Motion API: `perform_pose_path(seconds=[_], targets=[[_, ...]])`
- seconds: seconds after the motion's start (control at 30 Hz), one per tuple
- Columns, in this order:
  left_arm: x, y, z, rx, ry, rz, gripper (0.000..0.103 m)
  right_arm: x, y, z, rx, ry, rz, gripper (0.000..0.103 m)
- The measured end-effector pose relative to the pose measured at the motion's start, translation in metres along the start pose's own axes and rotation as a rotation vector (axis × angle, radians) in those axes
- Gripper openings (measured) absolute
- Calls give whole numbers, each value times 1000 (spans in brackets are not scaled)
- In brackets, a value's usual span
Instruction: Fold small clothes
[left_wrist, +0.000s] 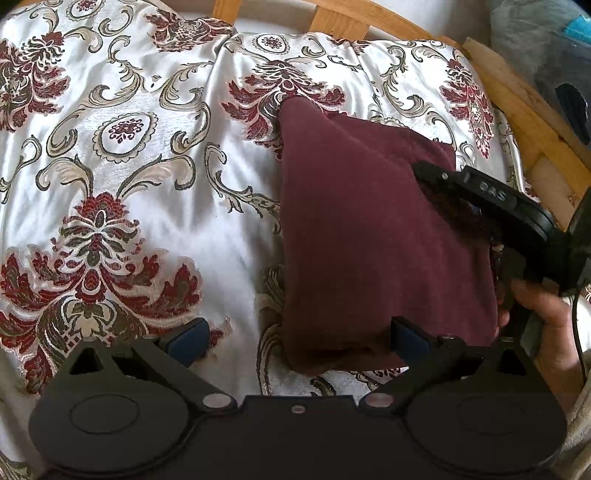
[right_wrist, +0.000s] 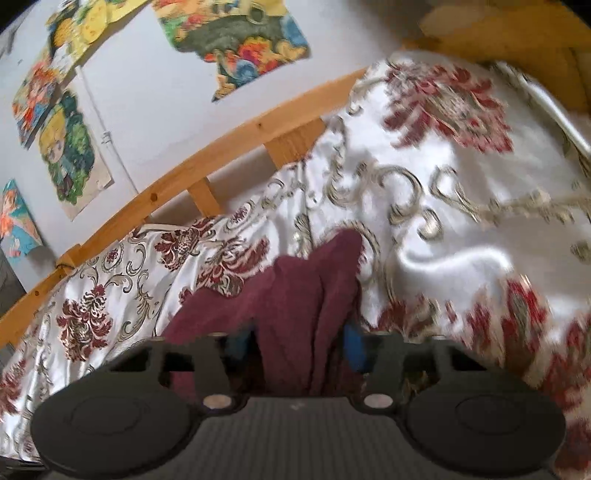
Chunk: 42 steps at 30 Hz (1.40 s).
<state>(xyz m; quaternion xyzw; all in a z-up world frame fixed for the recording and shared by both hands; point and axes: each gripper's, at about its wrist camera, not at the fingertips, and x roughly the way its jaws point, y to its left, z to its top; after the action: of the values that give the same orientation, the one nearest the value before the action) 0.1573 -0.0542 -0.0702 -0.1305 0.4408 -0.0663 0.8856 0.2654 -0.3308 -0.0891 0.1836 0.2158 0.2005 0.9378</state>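
A folded maroon garment (left_wrist: 369, 221) lies on the floral satin bedspread (left_wrist: 147, 192), right of centre in the left wrist view. My left gripper (left_wrist: 299, 339) stands wide open at its near edge; the right fingertip (left_wrist: 410, 338) overlaps the cloth and the left one is over bare bedspread. My right gripper (left_wrist: 421, 173) comes in from the right, held by a hand (left_wrist: 546, 317), and is clamped on the garment's far right edge. In the right wrist view the maroon garment (right_wrist: 295, 288) is bunched between the blue pads of my right gripper (right_wrist: 295, 349).
A wooden bed frame (left_wrist: 517, 110) runs round the bedspread's far and right sides. The bed rail (right_wrist: 221, 147) stands against a white wall with colourful pictures (right_wrist: 236, 37). A grey bundle (left_wrist: 546, 48) lies beyond the frame at upper right. Bedspread (right_wrist: 461, 221) stretches to the right.
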Motion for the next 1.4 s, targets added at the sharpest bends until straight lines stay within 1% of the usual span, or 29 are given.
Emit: perform_pose_path(seconds=[0.03, 0.07, 0.1, 0.17, 0.27, 0.33, 0.37, 0.43, 0.53, 0.57, 0.6, 0.67, 0.73, 0.77, 0.8, 0.83, 0.87, 0.93, 1.0, 1.03, 1.07, 1.1, 1.2, 1.3, 1.4], targets=[[0, 0, -1, 4, 2, 2, 102, 1, 5, 1, -41, -8, -3, 39], [0, -1, -1, 9, 5, 4, 102, 0, 12, 3, -92, -16, -9, 34], [0, -1, -1, 14, 8, 5, 102, 0, 22, 3, -160, -26, -21, 31], [1, -1, -1, 22, 14, 9, 102, -1, 47, 0, -329, -40, -56, 30], [2, -2, -2, 27, 17, 14, 102, -3, 78, -12, -554, -55, -73, 30], [3, -2, -2, 32, 20, 16, 102, -2, 90, -18, -637, -57, -89, 30], [3, -3, -2, 34, 19, 17, 102, -1, 93, -20, -645, -55, -98, 30], [4, -3, -2, 37, 19, 17, 102, 0, 87, -17, -598, -47, -116, 30], [4, -3, -2, 43, 21, 15, 102, 2, 63, -4, -445, -7, -136, 30], [4, -3, -2, 45, 22, 14, 102, 4, 50, 1, -362, 28, -121, 34], [4, -3, -2, 46, 22, 15, 102, 7, 34, 5, -263, 65, -92, 47], [4, -3, -2, 52, 22, 16, 103, 9, 5, 10, -62, 93, -30, 57], [4, -3, -3, 56, 23, 15, 102, 11, -16, 11, 67, 119, 20, 62], [3, -3, -2, 56, 24, 14, 102, 12, -22, 11, 103, 136, 33, 67], [4, -3, -3, 57, 25, 12, 102, 12, -28, 11, 129, 146, 43, 69], [4, -3, -3, 57, 26, 11, 102, 13, -32, 10, 147, 156, 57, 70], [4, -3, -3, 58, 27, 10, 102, 14, -34, 9, 153, 171, 72, 75], [4, -2, -3, 57, 29, 9, 102, 17, -32, 8, 128, 203, 89, 79], [4, -3, -3, 57, 30, 9, 102, 19, -27, 5, 94, 212, 70, 79], [4, -3, -3, 57, 29, 8, 102, 20, -27, 4, 99, 210, 70, 78], [3, -3, -3, 57, 29, 6, 102, 20, -28, 4, 118, 209, 74, 75], [3, -3, -2, 56, 30, 4, 102, 20, -30, 3, 141, 209, 82, 67], [-2, -2, -1, 45, 19, -25, 102, 18, -40, 1, 213, 204, 111, 58], [-13, -3, 2, 41, -31, -65, 102, 20, -40, 1, 212, 199, 106, 57], [-24, -1, 8, 28, -105, -117, 101, 21, -33, 0, 170, 194, 85, 58]])
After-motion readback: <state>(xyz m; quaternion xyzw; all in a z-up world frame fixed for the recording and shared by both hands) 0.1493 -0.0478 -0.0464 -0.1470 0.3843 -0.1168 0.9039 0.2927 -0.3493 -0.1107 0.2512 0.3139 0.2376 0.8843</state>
